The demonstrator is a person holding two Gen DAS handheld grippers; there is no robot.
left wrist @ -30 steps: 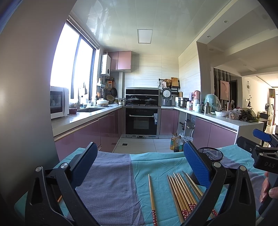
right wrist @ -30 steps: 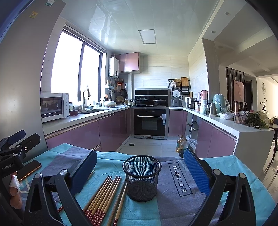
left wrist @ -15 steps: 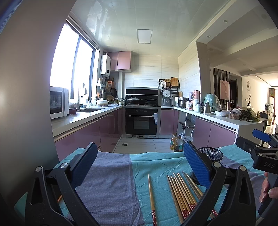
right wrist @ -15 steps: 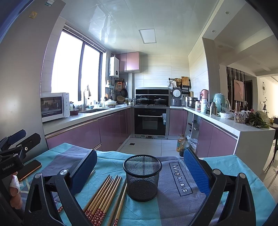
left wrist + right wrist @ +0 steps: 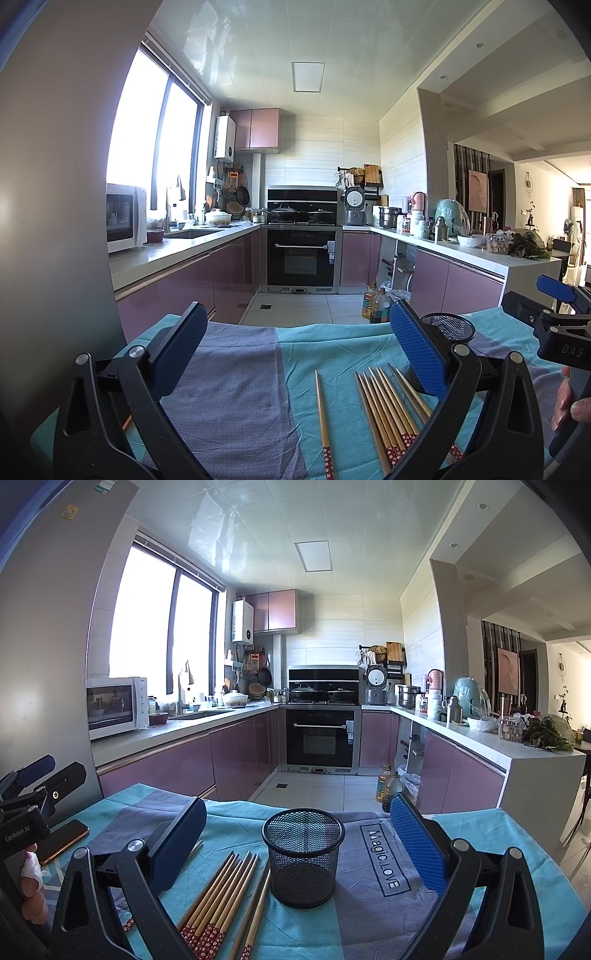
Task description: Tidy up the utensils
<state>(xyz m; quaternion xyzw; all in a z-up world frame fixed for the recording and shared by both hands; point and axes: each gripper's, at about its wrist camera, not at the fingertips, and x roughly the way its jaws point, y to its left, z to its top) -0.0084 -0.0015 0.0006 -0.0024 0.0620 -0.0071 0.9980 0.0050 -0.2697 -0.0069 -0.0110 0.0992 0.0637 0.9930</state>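
Note:
Several wooden chopsticks (image 5: pixel 388 410) with red patterned ends lie in a bunch on the teal and grey tablecloth (image 5: pixel 240 387); one lone chopstick (image 5: pixel 322 410) lies apart, left of the bunch. The same chopsticks (image 5: pixel 221 897) show in the right wrist view, left of a black mesh cup (image 5: pixel 303 860) standing upright and empty. My left gripper (image 5: pixel 295 350) hovers open above the cloth, over the lone chopstick. My right gripper (image 5: pixel 299 842) is open too, its fingers framing the mesh cup (image 5: pixel 448 326). Nothing is held by either.
A phone (image 5: pixel 62 840) lies on the cloth at the left. Beyond the table's far edge is a kitchen floor with oil bottles (image 5: pixel 388 784), purple cabinets and an oven (image 5: pixel 319 734). A hand (image 5: pixel 569 402) holds the other gripper at the right.

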